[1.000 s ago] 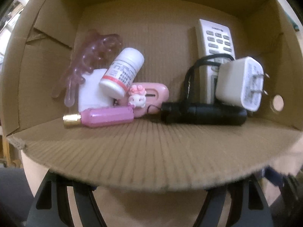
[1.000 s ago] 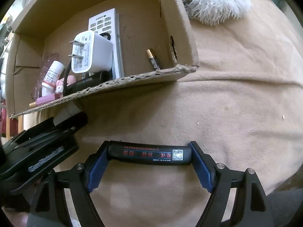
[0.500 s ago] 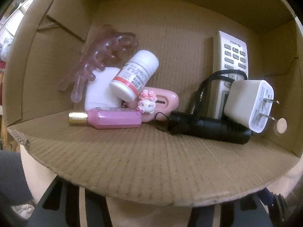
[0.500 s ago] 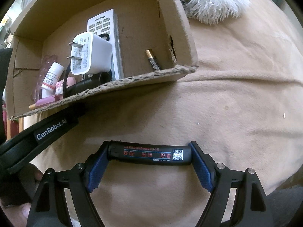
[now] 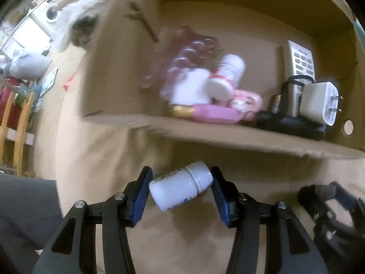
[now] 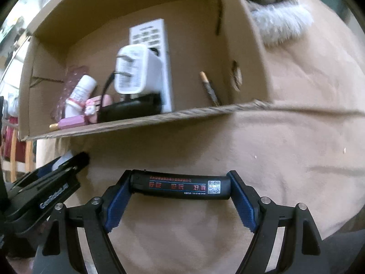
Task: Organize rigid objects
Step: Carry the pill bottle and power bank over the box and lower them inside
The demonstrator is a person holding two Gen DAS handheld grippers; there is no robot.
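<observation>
My left gripper [image 5: 181, 188] is shut on a white pill bottle [image 5: 180, 189], held tilted above the tan cloth, in front of the cardboard box [image 5: 228, 137]. My right gripper [image 6: 180, 188] is shut on a black tube with red print and a QR code [image 6: 180, 186], held crosswise before the same box [image 6: 146, 121]. Inside the box lie a white charger plug [image 6: 136, 70], a remote [image 6: 157, 36], a black flashlight [image 5: 289, 123], a pink tube [image 5: 205, 111], a white-and-red bottle [image 6: 81, 90] and a battery [image 6: 208, 86].
A tan cloth [image 6: 285, 159] covers the surface. A furry white and dark item [image 6: 278, 11] lies behind the box's right wall. The left gripper shows at the left of the right wrist view [image 6: 45, 189]. Wooden chair legs [image 5: 16, 123] stand far left.
My left gripper has pulled back and shifted left from the box's front flap; its fingers and the white bottle between them now show. My right gripper moved closer to the box.
</observation>
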